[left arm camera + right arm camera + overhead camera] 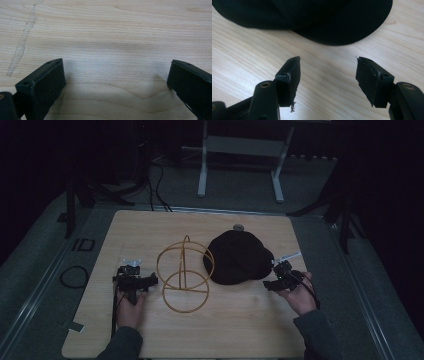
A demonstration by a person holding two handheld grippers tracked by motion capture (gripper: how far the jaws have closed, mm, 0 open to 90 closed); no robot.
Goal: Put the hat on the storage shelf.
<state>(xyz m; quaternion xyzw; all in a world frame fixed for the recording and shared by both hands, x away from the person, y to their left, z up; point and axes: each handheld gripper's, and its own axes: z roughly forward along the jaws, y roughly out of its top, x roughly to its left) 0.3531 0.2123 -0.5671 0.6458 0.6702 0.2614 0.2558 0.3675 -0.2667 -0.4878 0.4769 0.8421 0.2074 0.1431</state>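
A black cap (239, 257) lies on the wooden table (150, 335), right of centre. Left of it stands a gold wire stand (184, 272) made of rings. My right gripper (276, 274) is held at the cap's right edge; in the right gripper view its jaws (328, 67) stand open over bare wood, a short way from the cap's brim (342, 27), nothing between them. My left gripper (131, 272) rests at the table's left, beside the wire stand; its jaws (115, 75) are wide open over bare wood.
A small round grey object (238, 226) lies at the table's far edge behind the cap. A black cable loop (74, 276) lies on the floor to the left. A white frame (240, 155) stands beyond the table.
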